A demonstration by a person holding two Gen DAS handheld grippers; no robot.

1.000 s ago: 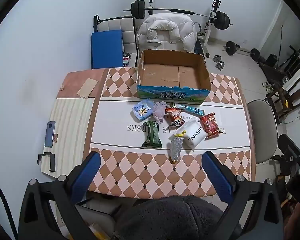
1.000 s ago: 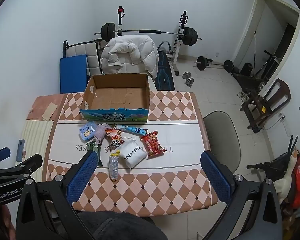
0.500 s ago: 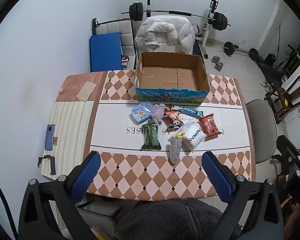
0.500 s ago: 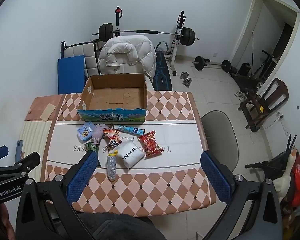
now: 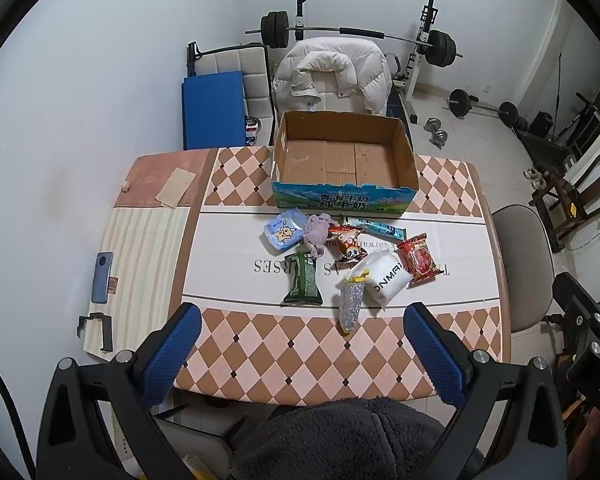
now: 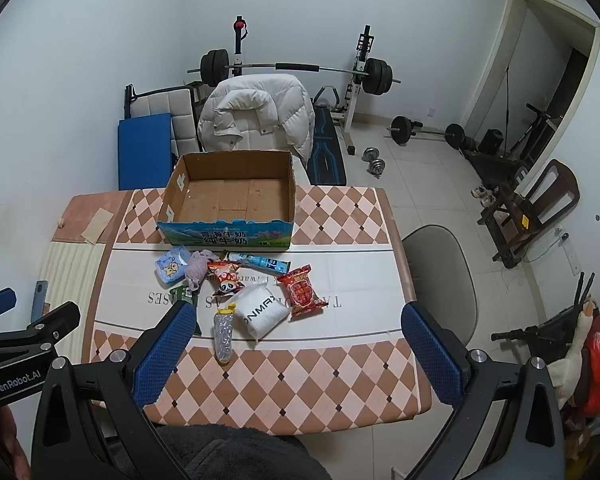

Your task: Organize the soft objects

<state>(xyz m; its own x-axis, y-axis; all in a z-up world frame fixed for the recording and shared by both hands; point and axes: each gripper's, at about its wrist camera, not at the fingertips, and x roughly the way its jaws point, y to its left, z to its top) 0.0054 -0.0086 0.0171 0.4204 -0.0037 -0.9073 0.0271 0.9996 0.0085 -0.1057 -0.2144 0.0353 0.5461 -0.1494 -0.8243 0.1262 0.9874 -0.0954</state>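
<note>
Both grippers hang high above the near edge of the table (image 5: 452,196), and against the frames of a second ago the table and its load sit a little lower and farther off in each view, so both have drawn slightly up and back; nothing on the table has shifted. The left gripper (image 5: 302,334) has its blue fingers (image 5: 172,354) spread wide and holds nothing; the right gripper (image 6: 296,334) is likewise spread wide and empty, and the left one's black frame shows at the left edge of the right wrist view.

The cardboard box (image 5: 342,196) stands open at the far side of the table with nothing visible inside; the soft things lie loose in a cluster just in front of its printed wall, as before: a light blue packet (image 5: 284,230) at the left; a lilac cloth toy (image 5: 318,232) touching it; an orange panda packet (image 5: 349,242) beside that; a slim blue tube packet (image 5: 374,227) nearest the box; a red packet (image 5: 419,258) at the right; a white pouch (image 5: 384,278) and a green packet (image 5: 303,280) nearer the grippers; a clear beaded bag (image 5: 350,304) with a yellow tie nearest of all, its tip over the chequered border.

A phone (image 5: 102,278) lies on the striped mat at the table's left.
</note>
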